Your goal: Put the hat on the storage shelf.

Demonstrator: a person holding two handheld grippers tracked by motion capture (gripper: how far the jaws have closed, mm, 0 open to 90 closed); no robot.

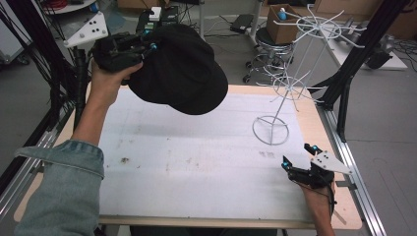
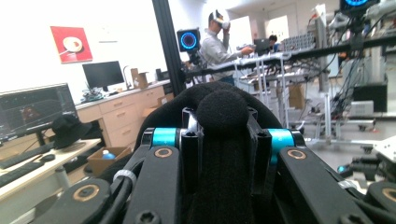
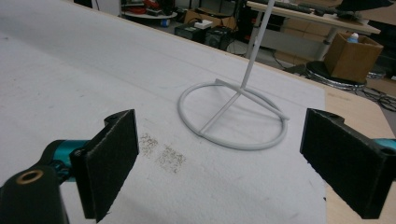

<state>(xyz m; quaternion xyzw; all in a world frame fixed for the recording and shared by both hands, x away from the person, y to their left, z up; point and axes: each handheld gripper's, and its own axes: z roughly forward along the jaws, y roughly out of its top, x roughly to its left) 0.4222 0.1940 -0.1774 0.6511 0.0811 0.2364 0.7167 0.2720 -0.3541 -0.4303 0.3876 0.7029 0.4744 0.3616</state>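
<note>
A black cap (image 1: pixel 182 69) hangs in the air above the far left part of the table. My left gripper (image 1: pixel 147 46) is shut on its edge, and a hand holds it up. In the left gripper view the cap's black fabric (image 2: pixel 222 112) is pinched between the jaws of the left gripper (image 2: pixel 219 126). A white wire hat stand (image 1: pixel 295 73) rises at the right on a ring base (image 1: pixel 270 130). My right gripper (image 1: pixel 299 155) rests low at the near right, open, with nothing between its pads. In the right gripper view the right gripper (image 3: pixel 231 158) faces the ring base (image 3: pixel 233 144).
A white mat (image 1: pixel 196 162) with a few brown stains covers the wooden table. A black frame post (image 1: pixel 354 64) slants up at the right edge. A stool and a cardboard box (image 1: pixel 280 24) stand behind the table.
</note>
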